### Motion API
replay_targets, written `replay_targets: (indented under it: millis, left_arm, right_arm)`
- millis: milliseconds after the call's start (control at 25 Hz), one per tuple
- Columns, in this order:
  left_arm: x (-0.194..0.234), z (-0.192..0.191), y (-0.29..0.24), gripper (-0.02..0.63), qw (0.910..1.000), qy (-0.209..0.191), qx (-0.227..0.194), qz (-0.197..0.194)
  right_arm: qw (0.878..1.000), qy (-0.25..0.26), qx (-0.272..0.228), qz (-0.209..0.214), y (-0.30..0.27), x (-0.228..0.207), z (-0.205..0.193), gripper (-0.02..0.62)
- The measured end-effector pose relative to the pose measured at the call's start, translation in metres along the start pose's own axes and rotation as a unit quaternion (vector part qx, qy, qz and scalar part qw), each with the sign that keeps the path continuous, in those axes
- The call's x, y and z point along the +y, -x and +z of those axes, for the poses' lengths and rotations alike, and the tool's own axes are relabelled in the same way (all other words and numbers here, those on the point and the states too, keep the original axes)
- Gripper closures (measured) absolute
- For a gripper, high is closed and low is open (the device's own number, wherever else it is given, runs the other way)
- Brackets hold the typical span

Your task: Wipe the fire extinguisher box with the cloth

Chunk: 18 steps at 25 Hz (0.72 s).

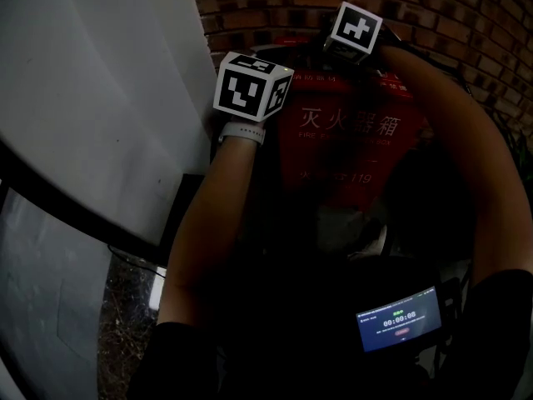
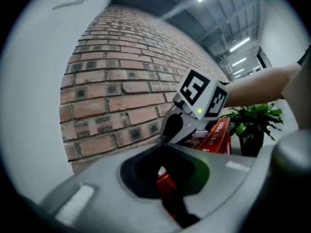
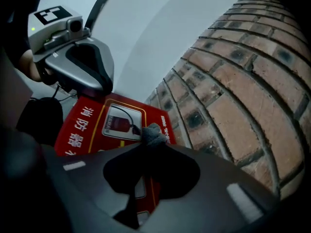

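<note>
Right gripper (image 3: 151, 146) pinches the grey cloth (image 3: 153, 133) over the red box (image 3: 92, 125). Left gripper (image 2: 169, 191) looks closed and empty. Press the cloth flat and sweep even strokes edge to edge.

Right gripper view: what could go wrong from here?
1. The right gripper pinches only a small bunch of the grey cloth at its jaw tips; rubbing the fire extinguisher box may pull it free.
2. The brick wall runs beside the box; a wide stroke could scrape it.
3. The left gripper hangs close by; the two might collide.
</note>
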<state>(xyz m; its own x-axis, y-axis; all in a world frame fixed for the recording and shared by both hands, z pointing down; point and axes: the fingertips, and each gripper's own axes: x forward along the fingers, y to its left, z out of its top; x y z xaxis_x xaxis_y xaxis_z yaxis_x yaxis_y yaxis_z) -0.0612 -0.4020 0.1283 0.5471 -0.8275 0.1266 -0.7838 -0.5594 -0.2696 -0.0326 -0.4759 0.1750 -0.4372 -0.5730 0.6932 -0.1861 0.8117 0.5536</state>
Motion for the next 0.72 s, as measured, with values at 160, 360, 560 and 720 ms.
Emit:
replay_targets:
  millis: [160,360,560,720]
  left_arm:
    - [-0.007,0.001,0.01,0.603,1.0,0.005,0.001,-0.002]
    - [-0.022,0.007,0.025,0.603,1.0,0.005,0.0,-0.007]
    - [-0.029,0.018,0.037,0.603,1.0,-0.002,-0.004,-0.004]
    - [-0.036,0.021,0.04,0.603,1.0,-0.006,-0.002,-0.006]
  right_arm:
    - [0.999,-0.016,0.007,0.034,0.015,0.022,0.001,0.54]
    - [0.998,-0.019,0.005,0.055,0.028,0.039,-0.003,0.54]
    - [0.996,-0.025,-0.01,0.089,0.048,0.075,0.005,0.54]
    - [0.993,-0.021,-0.009,0.119,0.061,0.1,0.01,0.54]
